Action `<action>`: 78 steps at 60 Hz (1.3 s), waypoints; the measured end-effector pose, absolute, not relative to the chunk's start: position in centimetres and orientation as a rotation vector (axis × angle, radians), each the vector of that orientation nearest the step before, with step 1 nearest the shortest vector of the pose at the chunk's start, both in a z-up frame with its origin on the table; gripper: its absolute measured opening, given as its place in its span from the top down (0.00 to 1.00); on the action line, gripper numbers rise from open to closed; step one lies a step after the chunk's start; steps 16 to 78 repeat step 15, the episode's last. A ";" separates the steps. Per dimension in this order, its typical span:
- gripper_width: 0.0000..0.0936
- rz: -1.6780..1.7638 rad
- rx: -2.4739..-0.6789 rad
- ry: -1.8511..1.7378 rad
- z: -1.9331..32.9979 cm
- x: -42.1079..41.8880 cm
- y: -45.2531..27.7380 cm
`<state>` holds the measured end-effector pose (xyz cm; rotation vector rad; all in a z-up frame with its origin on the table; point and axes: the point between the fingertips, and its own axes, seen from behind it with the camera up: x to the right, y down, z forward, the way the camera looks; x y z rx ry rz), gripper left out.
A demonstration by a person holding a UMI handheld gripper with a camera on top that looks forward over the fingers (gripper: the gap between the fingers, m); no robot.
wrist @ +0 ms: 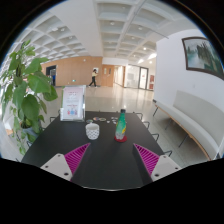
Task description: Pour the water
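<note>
A green bottle with a red lower band (121,126) stands upright on the dark table (110,160), beyond the fingers and a little right of centre. A clear glass cup (92,130) stands just left of it, a short gap apart. My gripper (111,158) is held well back from both, its fingers wide apart with nothing between them. The magenta pads show on the left finger (76,156) and the right finger (147,157).
A white sign stand (73,103) sits at the table's far left end. A large leafy plant (22,90) stands left of the table. Chairs (152,129) line the table's right side. A white bench (192,118) runs along the right wall. A person (94,76) walks far off in the hall.
</note>
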<state>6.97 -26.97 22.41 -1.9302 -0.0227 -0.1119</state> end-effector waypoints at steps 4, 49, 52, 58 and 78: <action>0.08 -0.107 -1.935 -0.012 22.3 6.8 -27.7; 0.08 -0.093 -1.942 -0.030 21.5 6.0 -29.2; 0.08 -0.093 -1.942 -0.030 21.5 6.0 -29.2; 0.08 -0.093 -1.942 -0.030 21.5 6.0 -29.2; 0.08 -0.093 -1.942 -0.030 21.5 6.0 -29.2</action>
